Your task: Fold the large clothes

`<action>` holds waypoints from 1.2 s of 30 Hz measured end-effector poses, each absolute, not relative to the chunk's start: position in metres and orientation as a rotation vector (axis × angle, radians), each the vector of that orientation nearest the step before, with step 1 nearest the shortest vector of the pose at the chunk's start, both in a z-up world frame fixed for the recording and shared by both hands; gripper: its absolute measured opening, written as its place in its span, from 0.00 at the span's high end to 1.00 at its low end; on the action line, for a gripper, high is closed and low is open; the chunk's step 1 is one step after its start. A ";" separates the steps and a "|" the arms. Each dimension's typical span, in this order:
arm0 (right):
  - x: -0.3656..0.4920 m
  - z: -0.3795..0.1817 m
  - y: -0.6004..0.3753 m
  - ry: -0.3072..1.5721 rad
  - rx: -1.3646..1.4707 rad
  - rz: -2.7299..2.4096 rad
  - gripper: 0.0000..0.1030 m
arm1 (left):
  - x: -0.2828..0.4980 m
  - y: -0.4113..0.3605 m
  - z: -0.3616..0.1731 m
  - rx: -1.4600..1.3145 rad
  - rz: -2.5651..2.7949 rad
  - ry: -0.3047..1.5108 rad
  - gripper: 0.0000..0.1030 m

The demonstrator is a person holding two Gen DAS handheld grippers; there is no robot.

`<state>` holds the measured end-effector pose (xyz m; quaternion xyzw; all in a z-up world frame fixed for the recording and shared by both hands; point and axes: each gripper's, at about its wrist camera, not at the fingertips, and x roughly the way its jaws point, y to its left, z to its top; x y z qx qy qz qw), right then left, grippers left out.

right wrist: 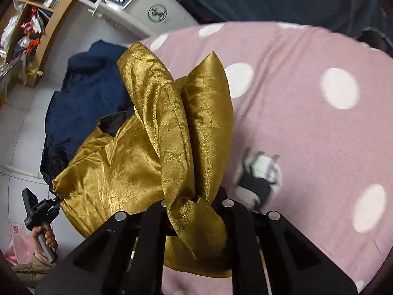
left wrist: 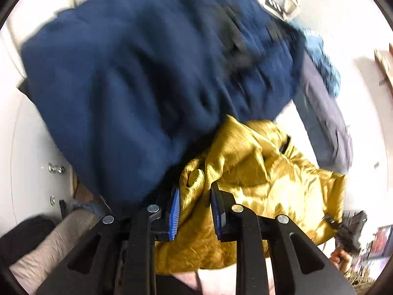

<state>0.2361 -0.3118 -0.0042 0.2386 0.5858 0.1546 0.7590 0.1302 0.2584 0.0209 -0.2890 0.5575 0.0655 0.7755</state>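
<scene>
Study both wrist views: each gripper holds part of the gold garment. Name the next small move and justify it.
Probably draw the two grippers apart to spread the gold satin garment flat on the pink polka-dot sheet. The right gripper pinches a twisted bunch and the left gripper grips another edge, so the cloth hangs crumpled beside the navy garment, too bunched to fold.

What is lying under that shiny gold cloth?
Under the gold cloth lies a pink bedcover with white dots; at its far side sits a dark blue garment. Whatever else the gold cloth covers is hidden.
</scene>
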 end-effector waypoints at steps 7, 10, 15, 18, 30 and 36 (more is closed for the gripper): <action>0.139 0.004 -0.423 1.273 0.534 0.010 0.91 | 0.170 0.124 -0.017 -0.447 -0.134 1.289 0.88; 0.092 -0.015 -0.468 1.262 0.593 -0.154 0.89 | 0.201 0.065 -0.040 -0.292 -0.201 1.339 0.88; 0.049 -0.040 -0.515 1.307 0.654 -0.372 0.67 | 0.213 0.011 -0.028 -0.106 -0.190 1.288 0.76; 0.037 -0.024 -0.505 1.252 0.640 -0.454 0.39 | 0.199 0.006 0.000 -0.027 -0.127 1.211 0.23; 0.038 0.031 -0.338 1.356 0.185 -0.250 0.11 | 0.120 -0.054 0.017 0.100 -0.221 1.325 0.06; 0.027 0.024 -0.302 1.406 0.048 -0.201 0.11 | 0.098 -0.070 0.010 0.127 -0.241 1.402 0.06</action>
